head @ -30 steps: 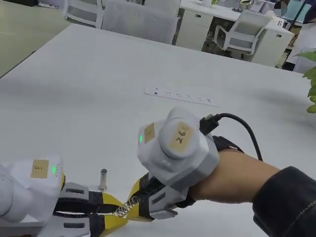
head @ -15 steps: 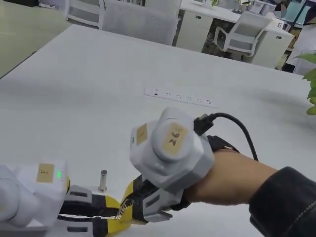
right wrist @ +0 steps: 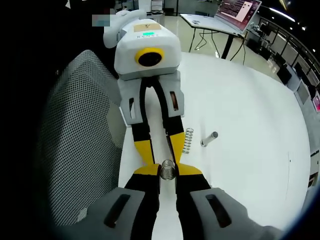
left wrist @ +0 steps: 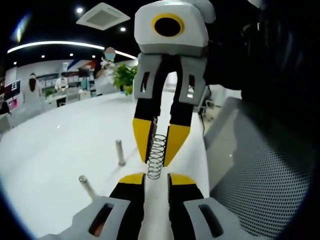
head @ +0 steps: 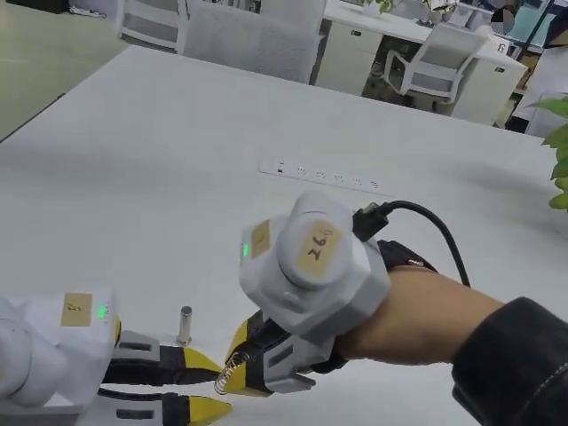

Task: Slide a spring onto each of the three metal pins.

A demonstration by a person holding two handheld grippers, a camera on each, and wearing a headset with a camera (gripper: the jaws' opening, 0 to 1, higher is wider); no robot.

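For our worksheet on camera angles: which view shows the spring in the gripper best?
The left gripper view: the spring stands side-on between the right gripper's jaws, coils clear. The right gripper view shows it end-on, a ring; the head view shows it small and faint.

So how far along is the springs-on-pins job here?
Nothing looks done: the upright pin and tilted pin are bare. In hand: the right gripper grips one spring, facing the open left gripper. Left: all the pins; a second spring lies loose on the table.
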